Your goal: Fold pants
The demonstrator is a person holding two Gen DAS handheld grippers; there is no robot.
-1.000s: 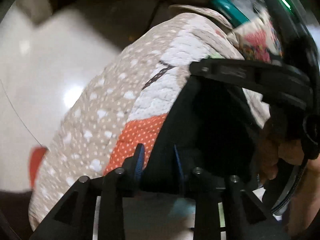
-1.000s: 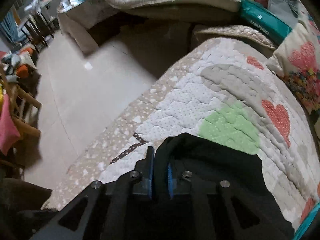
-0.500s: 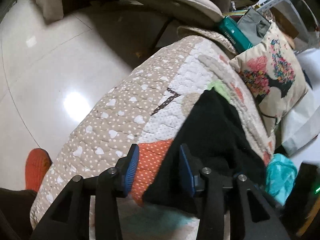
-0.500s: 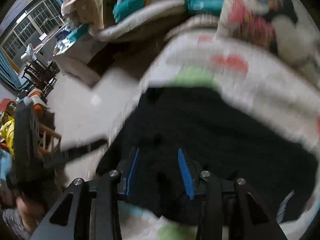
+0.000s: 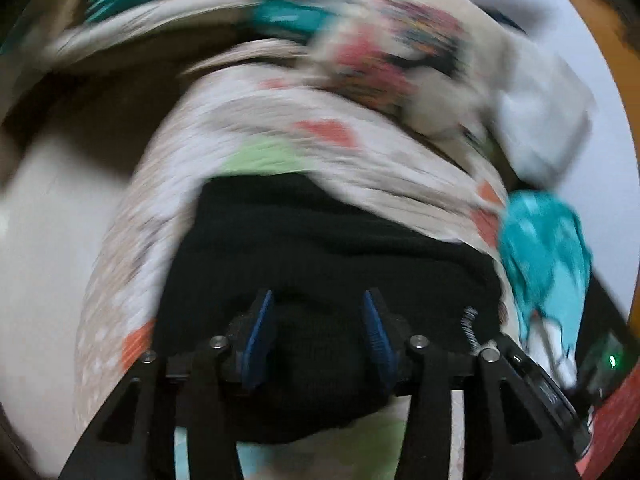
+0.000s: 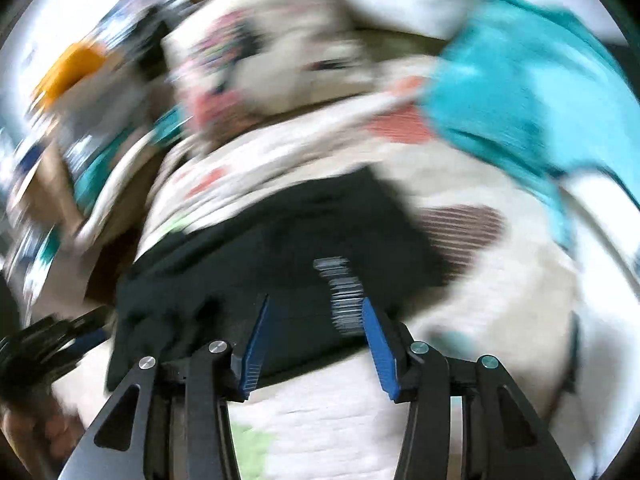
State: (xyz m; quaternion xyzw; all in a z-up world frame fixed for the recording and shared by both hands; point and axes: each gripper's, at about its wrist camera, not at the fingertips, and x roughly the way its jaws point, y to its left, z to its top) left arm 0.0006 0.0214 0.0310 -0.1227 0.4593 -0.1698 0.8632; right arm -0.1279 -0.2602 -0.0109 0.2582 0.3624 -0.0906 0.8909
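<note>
**Black pants down on the quilt, both tools letting go**

Black fabric first: the pants (image 5: 320, 240) lie as a dark, compact bundle on the patchwork quilt (image 5: 280, 120), close to its near edge, and in both wrist views they fill the space right in front of the tools. Everything is smeared by motion blur, so fine creases are hard to read, but the shape looks like a squarish block rather than two long legs. My guess is at least one fold is already in.

The left tool (image 5: 318, 336) has its jaws opening, blue pads well apart. The cloth sits under and between them, but the pads aren't pinching it. Same story for the right tool (image 6: 314, 344): jaws opening, a clear gap, the black cloth and a small striped label (image 6: 340, 296) just ahead of it, nothing clamped.

So this reads as a release after laying a fold down. What's left, I'd say, is tidying the edges or maybe one more fold. I can't tell from this blur whether the edges line up.

Around it: a patterned cushion (image 5: 384, 60) sits further back on the quilt, and a teal garment (image 6: 520, 92) lies off to the right, just beside the pants but not on them.
</note>
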